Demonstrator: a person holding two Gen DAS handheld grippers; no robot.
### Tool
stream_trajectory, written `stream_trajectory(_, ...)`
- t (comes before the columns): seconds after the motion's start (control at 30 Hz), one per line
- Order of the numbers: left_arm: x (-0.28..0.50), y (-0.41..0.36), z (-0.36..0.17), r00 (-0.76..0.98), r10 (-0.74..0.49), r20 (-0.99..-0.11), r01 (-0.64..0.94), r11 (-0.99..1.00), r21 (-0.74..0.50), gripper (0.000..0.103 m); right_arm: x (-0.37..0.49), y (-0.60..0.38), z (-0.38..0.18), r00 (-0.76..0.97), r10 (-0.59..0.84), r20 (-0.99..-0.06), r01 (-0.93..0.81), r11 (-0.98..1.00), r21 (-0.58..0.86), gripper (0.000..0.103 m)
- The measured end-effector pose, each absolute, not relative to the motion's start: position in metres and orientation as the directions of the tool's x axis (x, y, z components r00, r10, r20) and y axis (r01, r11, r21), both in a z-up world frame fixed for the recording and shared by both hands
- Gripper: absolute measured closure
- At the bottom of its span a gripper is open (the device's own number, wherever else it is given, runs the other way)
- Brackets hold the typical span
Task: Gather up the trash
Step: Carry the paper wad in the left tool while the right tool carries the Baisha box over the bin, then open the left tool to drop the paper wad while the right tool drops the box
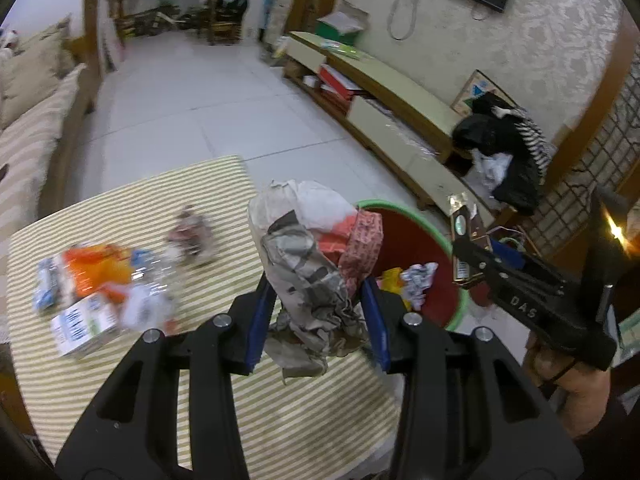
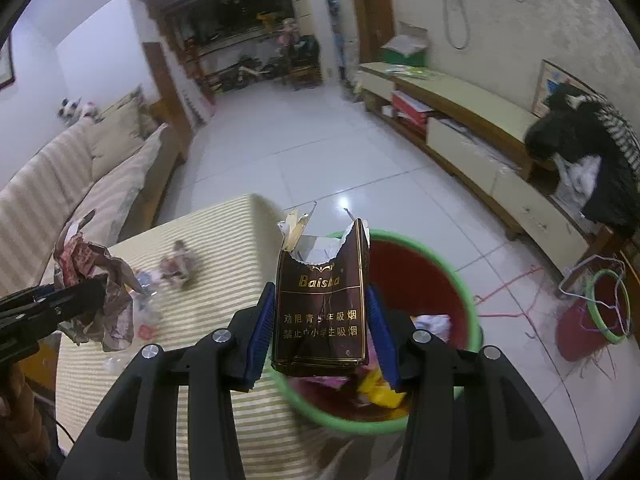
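Floor (image 2: pixel 320 152): white tile, wide open stretch running to the far end of the room; sofa (image 2: pixel 80 168) along the left edge, low TV cabinet (image 2: pixel 480 120) along the right wall.

Table (image 1: pixel 120 208) w/ striped cloth: its far corner and right edge are close by the bin, which stands just beside that edge. Cloth bare near the grippers; loose trash lies on its left part, blurred: 1 white-blue carton (image 1: pixel 82 328), 1 orange wrapper (image 1: pixel 94 270), 1 small crumpled piece (image 1: pixel 192 236) further back, some clear plastic, count unclear.

Bins: 2. Red bin w/ green rim (image 2: pixel 452 264) in front of the right gripper, already holding scraps (white, yellow, pink). 2nd red bin (image 2: pixel 576 336) off to the right on the floor, wire hangers on it.

Grippers: 2, both gripping.
- Left gripper (image 1: pixel 316 304): blue pads pressed on 1 crumpled paper wad (image 1: pixel 308 264), held over the table's right edge, next to the bin rim.
- Right gripper (image 2: pixel 320 328): pads clamped on both sides of 1 torn brown cigarette pack (image 2: pixel 320 304), upright, top ripped open, held over the bin's near rim.
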State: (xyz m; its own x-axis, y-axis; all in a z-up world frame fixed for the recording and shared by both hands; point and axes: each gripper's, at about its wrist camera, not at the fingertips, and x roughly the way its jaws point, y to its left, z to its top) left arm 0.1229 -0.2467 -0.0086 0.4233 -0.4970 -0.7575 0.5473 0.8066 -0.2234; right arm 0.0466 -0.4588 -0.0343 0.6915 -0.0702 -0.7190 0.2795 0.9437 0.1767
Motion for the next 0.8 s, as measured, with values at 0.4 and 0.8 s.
stream_trajectory(0.4,0.134,-0.33,-0.015,0.318,-0.584,-0.747,0.635,0.716,-0.289,0.063,0.041,-0.509,-0.056,0.671,-0.094,-0.736,0.347,0.916,0.199,0.059)
stream_trajectory(0.8,0.139,-0.358,-0.034,0.274,-0.569,-0.775,0.662,0.696,-0.278,0.062,0.046,-0.521,-0.085,0.639,-0.072,-0.766,0.367,0.904,0.221,0.059)
